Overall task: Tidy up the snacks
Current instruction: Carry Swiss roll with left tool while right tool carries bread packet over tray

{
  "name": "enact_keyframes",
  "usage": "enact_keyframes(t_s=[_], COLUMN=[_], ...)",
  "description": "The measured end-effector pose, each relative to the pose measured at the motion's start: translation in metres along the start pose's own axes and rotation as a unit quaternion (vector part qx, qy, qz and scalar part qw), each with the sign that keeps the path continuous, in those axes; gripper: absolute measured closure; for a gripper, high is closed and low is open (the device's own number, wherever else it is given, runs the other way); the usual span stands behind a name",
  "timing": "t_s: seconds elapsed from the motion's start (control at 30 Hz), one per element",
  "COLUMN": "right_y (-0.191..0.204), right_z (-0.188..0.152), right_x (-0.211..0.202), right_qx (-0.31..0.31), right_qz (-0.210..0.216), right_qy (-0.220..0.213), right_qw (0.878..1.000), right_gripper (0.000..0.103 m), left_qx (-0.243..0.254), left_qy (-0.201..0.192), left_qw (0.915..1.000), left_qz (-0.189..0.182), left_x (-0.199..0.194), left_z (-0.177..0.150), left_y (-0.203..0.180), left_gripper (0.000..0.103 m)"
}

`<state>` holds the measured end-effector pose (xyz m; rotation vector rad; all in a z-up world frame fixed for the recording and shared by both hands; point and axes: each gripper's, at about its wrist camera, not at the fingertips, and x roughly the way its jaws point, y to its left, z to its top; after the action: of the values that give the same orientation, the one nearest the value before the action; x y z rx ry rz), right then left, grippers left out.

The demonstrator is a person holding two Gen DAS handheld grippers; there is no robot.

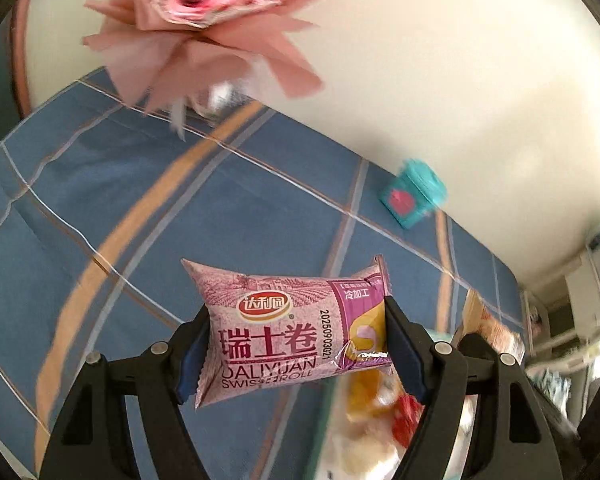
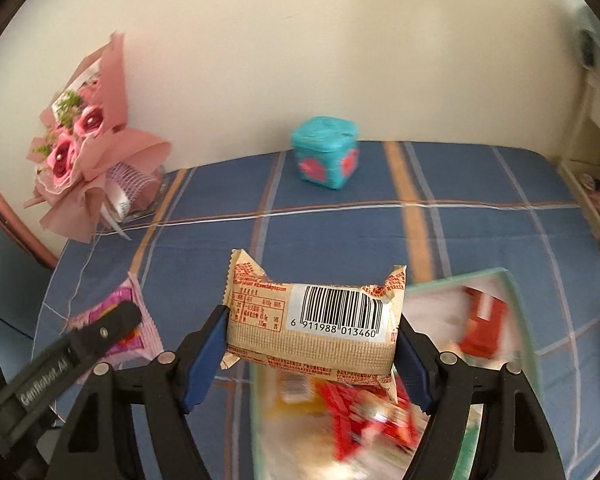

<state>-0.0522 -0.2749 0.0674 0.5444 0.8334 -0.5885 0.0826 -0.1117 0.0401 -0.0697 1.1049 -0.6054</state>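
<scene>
My left gripper (image 1: 292,344) is shut on a pink Swiss roll packet (image 1: 284,328) and holds it above the blue checked tablecloth (image 1: 140,216). My right gripper (image 2: 312,344) is shut on a beige snack packet (image 2: 312,332) with a barcode, held over a pale green tray (image 2: 520,312) that holds red and yellow snack packets (image 2: 360,412). The tray also shows blurred at the lower right of the left wrist view (image 1: 340,432). The left gripper (image 2: 112,320) and its pink packet (image 2: 140,336) also show at the left of the right wrist view.
A pink flower bouquet (image 2: 84,152) stands at the table's back left against the wall. A teal box (image 2: 326,152) with pink marks sits at the back middle. White furniture (image 2: 596,128) stands past the table's right edge.
</scene>
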Motion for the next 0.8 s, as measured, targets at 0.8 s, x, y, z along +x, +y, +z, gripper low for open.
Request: enact_keyframes(t_s=[0.8], right_y=[-0.147], right_z=[-0.086], right_x=[0.004], right_qx=[0.098], right_qz=[-0.055], right_qy=[0.086], right_qw=[0.990], right_gripper=[0.025], left_qx=[0.126], left_qy=[0.117], left_qw=[0.9837], left_qz=[-0.053], left_x=[0.042], left_z=[-0.112], left_y=[-0.117], left_gripper=[0.024])
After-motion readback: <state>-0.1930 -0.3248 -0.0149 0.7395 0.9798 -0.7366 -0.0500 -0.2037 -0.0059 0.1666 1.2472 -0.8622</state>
